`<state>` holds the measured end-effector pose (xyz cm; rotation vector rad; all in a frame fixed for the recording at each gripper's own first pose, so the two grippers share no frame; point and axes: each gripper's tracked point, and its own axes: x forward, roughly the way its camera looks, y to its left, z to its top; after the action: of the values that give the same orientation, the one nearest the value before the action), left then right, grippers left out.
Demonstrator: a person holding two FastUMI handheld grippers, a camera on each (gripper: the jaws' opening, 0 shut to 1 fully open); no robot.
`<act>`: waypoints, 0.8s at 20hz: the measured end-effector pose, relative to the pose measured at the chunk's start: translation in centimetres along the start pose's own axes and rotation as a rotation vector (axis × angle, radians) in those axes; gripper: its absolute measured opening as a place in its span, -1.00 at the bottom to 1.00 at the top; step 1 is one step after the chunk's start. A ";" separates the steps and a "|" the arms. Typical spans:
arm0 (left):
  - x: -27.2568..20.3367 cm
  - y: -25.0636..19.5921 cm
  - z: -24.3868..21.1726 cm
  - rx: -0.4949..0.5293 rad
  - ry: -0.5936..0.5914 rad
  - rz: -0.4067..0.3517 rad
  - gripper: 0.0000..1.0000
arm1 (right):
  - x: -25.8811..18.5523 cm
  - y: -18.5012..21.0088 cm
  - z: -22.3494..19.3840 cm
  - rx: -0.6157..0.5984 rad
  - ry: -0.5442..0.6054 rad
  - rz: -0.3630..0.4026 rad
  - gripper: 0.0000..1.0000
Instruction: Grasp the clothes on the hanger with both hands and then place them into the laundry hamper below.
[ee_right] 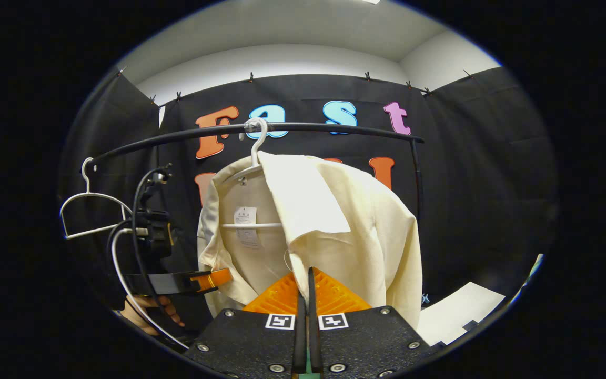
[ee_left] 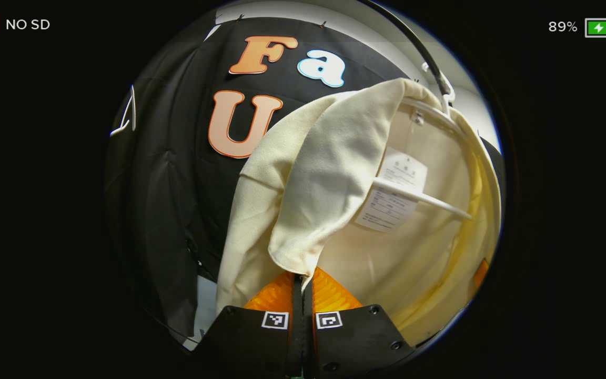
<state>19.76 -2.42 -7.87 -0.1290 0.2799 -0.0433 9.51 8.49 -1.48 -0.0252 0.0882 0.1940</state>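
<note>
A cream garment point(ee_right: 334, 221) hangs on a white hanger point(ee_right: 253, 158) from the black rail point(ee_right: 334, 129). The left gripper point(ee_left: 303, 276) has its fingers clenched on the garment's front edge; the right gripper point(ee_right: 305, 271) does likewise at the front hem.

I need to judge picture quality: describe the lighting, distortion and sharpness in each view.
Left gripper view: the cream garment is evenly lit and sharp, with a warm yellow cast toward its right edge; the rail bows from fisheye. Right gripper view: the rail curves strongly, the garment is crisp, and the left tongs sit dim at the side.
</note>
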 end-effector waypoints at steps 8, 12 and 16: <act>-4.9 6.3 7.6 0.072 -0.154 0.122 -0.94 | 1.1 -4.0 2.2 0.006 -0.038 -0.100 -0.98; -6.9 8.3 12.0 0.113 -0.265 0.175 -0.94 | 1.9 -5.9 4.2 0.009 -0.069 -0.149 -1.00; -8.1 8.9 15.3 0.164 -0.320 0.214 -0.94 | 1.8 -8.3 7.6 -0.048 -0.138 -0.223 -1.00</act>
<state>16.47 8.79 7.76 0.0581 -0.0307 0.1652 13.51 0.96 6.06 -0.0694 -0.0571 -0.0252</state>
